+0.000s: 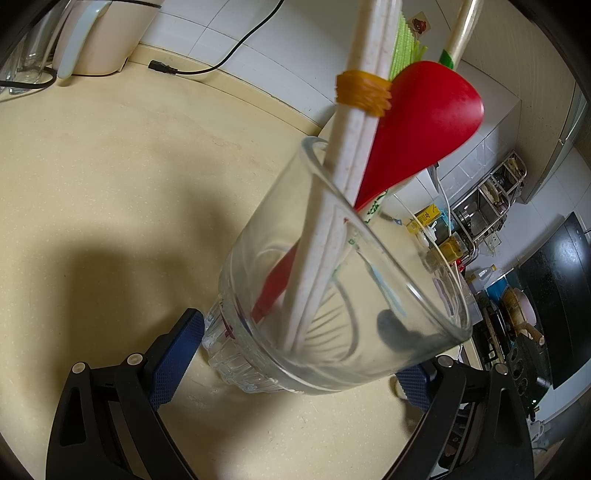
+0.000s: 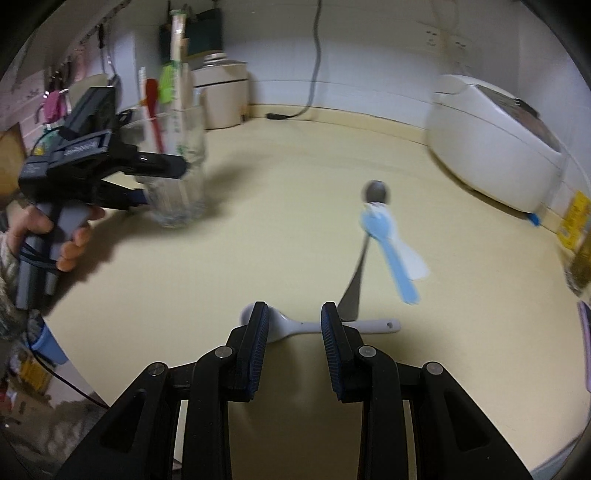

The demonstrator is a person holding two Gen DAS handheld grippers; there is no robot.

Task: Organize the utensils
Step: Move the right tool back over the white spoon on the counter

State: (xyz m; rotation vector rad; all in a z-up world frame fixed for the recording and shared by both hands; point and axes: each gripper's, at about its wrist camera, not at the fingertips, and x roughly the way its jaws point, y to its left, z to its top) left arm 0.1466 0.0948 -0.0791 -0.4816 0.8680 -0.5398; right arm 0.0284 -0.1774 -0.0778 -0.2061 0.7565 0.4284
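My left gripper (image 1: 295, 354) is shut on a clear glass (image 1: 332, 288), its blue pads pressing the base from both sides. The tilted glass holds a red spoon (image 1: 424, 122), white chopsticks (image 1: 354, 147) bound by a yellow rubber band (image 1: 364, 92), and paper-wrapped chopsticks (image 1: 461, 33). In the right wrist view the same glass (image 2: 181, 177) sits at the left in the left gripper (image 2: 162, 184). My right gripper (image 2: 294, 314) is open, hovering over a white ceramic spoon (image 2: 369, 326) lying crosswise on the counter. Beyond lie a metal spoon (image 2: 376, 192), a blue plastic spoon (image 2: 391, 251) and a white plastic utensil (image 2: 413, 262).
A white rice cooker (image 2: 491, 140) stands at the back right and a white canister (image 2: 225, 92) at the back wall beside a loose power cord (image 2: 316, 55). A person's hand (image 2: 74, 240) grips the left tool. A kettle (image 1: 99, 33) stands in the far corner.
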